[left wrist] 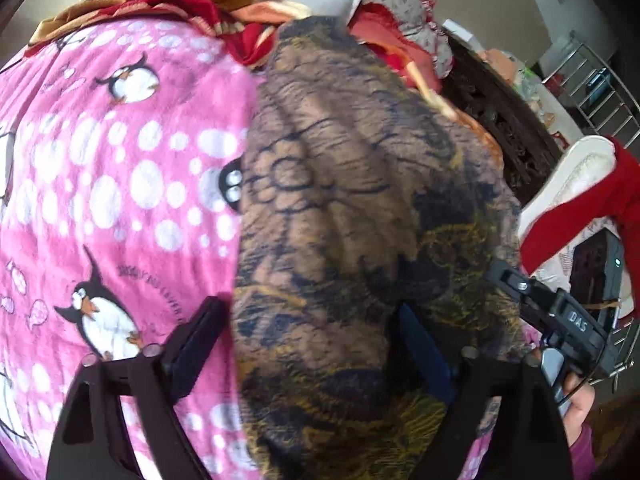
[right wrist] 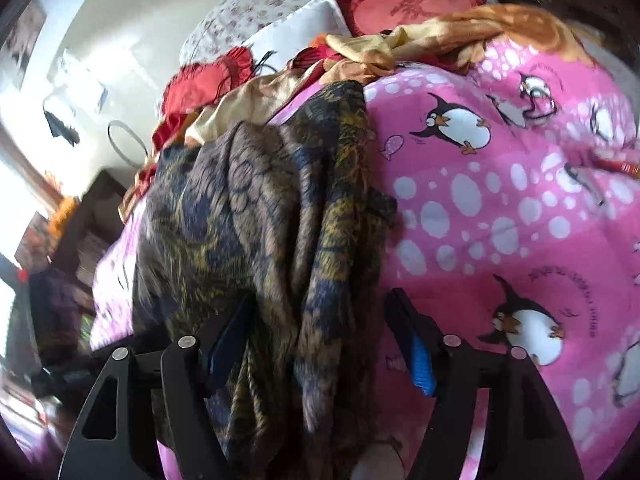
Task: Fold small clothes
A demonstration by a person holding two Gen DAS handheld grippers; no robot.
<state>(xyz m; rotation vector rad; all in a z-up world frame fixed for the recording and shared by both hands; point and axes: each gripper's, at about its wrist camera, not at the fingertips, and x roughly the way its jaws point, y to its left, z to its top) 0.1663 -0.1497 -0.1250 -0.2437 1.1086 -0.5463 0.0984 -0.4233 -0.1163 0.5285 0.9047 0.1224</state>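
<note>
A brown, navy and mustard patterned garment [left wrist: 352,208] lies on a pink penguin blanket [left wrist: 100,184]. My left gripper [left wrist: 312,316] is open, its fingers [left wrist: 200,328] wide apart over the garment's near end; cloth lies between them. In the right wrist view the same garment [right wrist: 256,220] is bunched in folds and drapes between my right gripper's fingers [right wrist: 412,344]. My right gripper [right wrist: 320,320] is open around the cloth, jaws apart. The right gripper's body [left wrist: 560,320] shows at the garment's right edge in the left wrist view.
Red and gold satin cloths [right wrist: 360,52] and a red cushion [right wrist: 400,4] are piled at the blanket's far end [right wrist: 500,184]. A dark carved wooden frame [left wrist: 496,112] and a metal rack [left wrist: 592,76] stand to the right. A red cloth [left wrist: 588,208] hangs there.
</note>
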